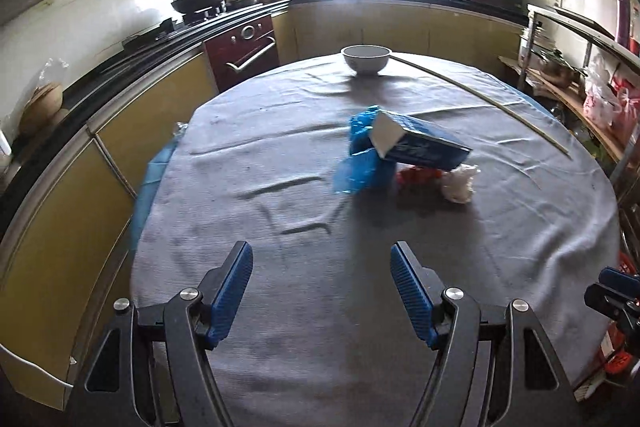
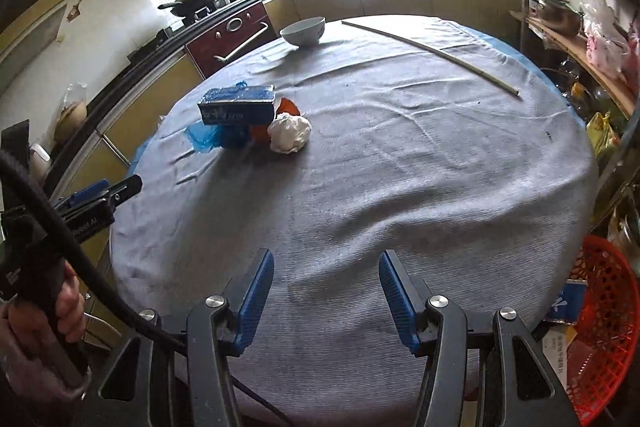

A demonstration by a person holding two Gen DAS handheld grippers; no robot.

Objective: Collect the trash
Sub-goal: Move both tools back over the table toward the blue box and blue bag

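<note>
Left hand-held gripper (image 1: pixel 322 269): jaws apart, empty, above the worktop (image 1: pixel 280 327). Trash cluster near worktop centre: blue plastic bag (image 1: pixel 362 155), blue carton (image 1: pixel 420 145) resting atop it, white crumpled paper (image 1: pixel 460 183) beside. Right hand-held gripper (image 2: pixel 326 279): jaws apart, empty. Red basket (image 2: pixel 600 327) at right. Step: approach; next move likely requires closing on one item

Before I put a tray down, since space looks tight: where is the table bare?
Bare cloth runs from the tongs to the thin stick. Crowded only where the blue carton, blue bag and crumpled tissue pile up; a bowl sits far off.
</note>
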